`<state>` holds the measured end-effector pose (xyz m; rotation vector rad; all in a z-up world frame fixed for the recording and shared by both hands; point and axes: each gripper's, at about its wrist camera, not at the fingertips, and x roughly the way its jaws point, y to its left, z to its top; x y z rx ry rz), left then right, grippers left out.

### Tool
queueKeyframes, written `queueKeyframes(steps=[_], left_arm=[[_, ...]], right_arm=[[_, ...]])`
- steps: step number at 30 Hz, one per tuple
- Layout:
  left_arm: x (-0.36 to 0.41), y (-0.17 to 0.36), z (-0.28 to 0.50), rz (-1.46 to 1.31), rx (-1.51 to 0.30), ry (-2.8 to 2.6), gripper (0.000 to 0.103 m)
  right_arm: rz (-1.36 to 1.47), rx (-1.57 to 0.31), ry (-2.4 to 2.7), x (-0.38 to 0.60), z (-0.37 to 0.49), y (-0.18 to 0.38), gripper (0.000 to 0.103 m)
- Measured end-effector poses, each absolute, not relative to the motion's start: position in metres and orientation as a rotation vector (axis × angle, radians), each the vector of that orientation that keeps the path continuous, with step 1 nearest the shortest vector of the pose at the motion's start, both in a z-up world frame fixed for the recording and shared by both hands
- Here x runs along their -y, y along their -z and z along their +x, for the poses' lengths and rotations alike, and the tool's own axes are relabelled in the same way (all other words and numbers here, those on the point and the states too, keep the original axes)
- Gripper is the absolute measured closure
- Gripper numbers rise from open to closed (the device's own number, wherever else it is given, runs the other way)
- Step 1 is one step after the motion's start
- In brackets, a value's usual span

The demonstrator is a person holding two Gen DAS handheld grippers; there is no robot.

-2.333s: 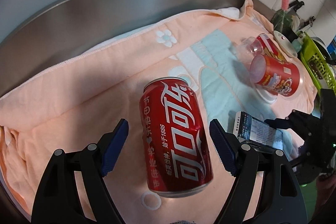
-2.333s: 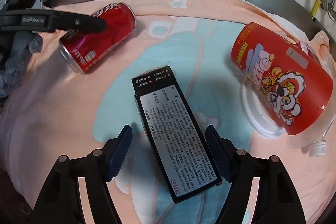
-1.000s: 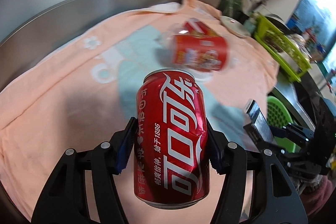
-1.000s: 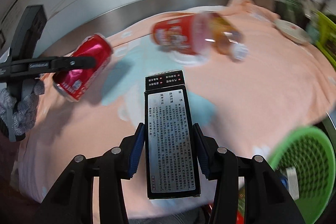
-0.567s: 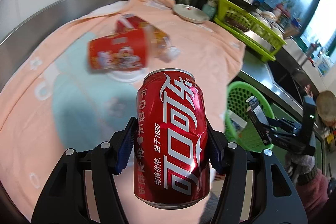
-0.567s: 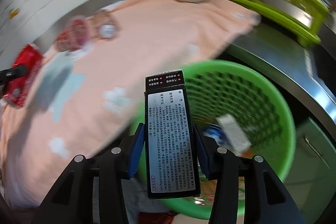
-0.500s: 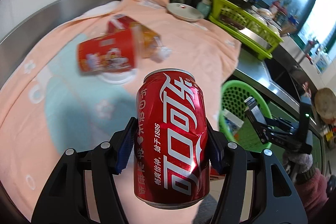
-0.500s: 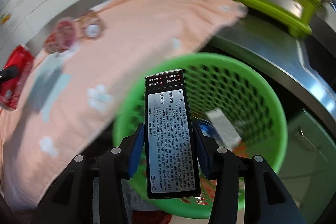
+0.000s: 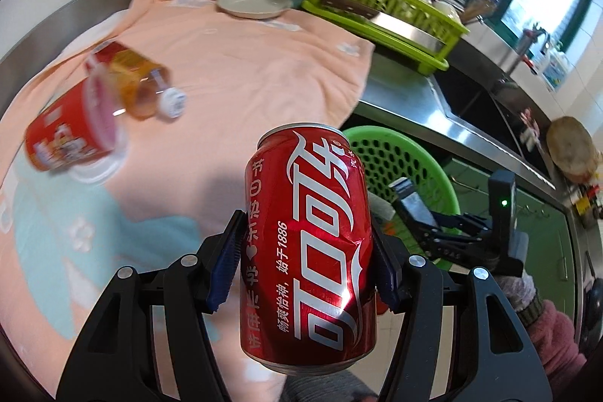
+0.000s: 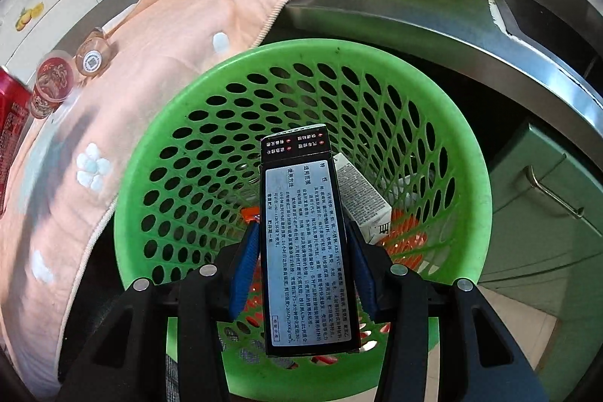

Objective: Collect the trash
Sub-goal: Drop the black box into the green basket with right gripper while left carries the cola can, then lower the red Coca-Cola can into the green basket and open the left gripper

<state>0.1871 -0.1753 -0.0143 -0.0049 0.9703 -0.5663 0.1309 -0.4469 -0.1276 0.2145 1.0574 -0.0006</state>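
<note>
Directly below the right tool [image 10: 304, 266], clamped on the box [image 10: 306, 251], the basket [image 10: 467, 153] is seen past the surface's edge; the can [image 9: 309, 251] is gripped by the left tool [image 9: 306, 268], farther off.

Red can [image 9: 309, 243], perforated green basket [image 10: 181, 123]

Left gripper [image 9: 305, 264] — black frame, silver screws, blue pads [image 9: 226, 259]; pink sleeve [image 9: 557, 341].

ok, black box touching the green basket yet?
Cannot tell. Right wrist view: black box, clamped in the right gripper, overlaps the green basket interior, hiding any gap.
</note>
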Motion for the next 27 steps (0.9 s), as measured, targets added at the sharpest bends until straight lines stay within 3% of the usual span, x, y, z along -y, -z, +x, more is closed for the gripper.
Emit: queueKeyframes(steps=[11, 19, 27], left_arm=[[0.242, 0.031, 0.198, 0.049, -1.007, 0.631, 0.043], [0.289, 0.062, 0.209, 0.104, -1.077, 0.65, 0.043], [0.316, 0.093, 0.218, 0.139, -1.135, 0.641, 0.043]], right_arm=[[0.236, -1.003, -0.015, 0.459, 0.118, 0.111, 0.052], [0.219, -0.91, -0.026, 0.463, 0.089, 0.082, 0.038], [0.218, -0.857, -0.007, 0.465, 0.071, 0.07, 0.033]])
